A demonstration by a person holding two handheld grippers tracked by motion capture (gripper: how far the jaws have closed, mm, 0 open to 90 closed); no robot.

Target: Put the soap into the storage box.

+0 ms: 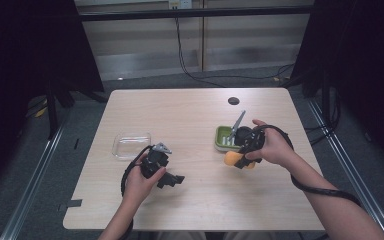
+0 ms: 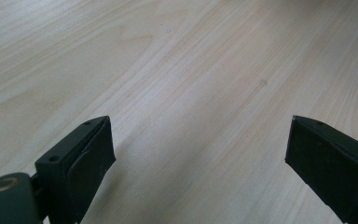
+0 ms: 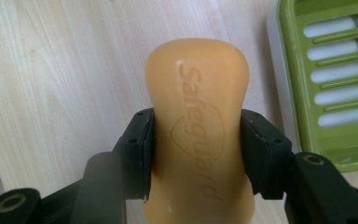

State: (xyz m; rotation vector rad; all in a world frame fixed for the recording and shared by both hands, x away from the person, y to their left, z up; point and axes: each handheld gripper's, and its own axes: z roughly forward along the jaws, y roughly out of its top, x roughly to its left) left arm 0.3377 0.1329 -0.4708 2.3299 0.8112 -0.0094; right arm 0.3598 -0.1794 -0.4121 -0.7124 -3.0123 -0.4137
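Observation:
An orange bar of soap (image 3: 198,126) stamped "Safeguard" sits clamped between the jaws of my right gripper (image 3: 196,156), just above the wood table. In the high view the soap (image 1: 231,158) shows beside my right gripper (image 1: 244,151), right in front of a green slotted soap dish (image 1: 223,137). In the right gripper view that dish (image 3: 331,79) lies at the upper right. My left gripper (image 1: 169,178) rests low over the table at the front left, jaws wide apart. Its view shows the open left gripper (image 2: 200,154) over bare wood with nothing between the jaws.
A clear plastic lid or tray (image 1: 130,144) lies on the table (image 1: 190,110) behind my left hand. A round black spot (image 1: 233,100) marks the far middle of the table. Cables trail from both grippers across the table's front.

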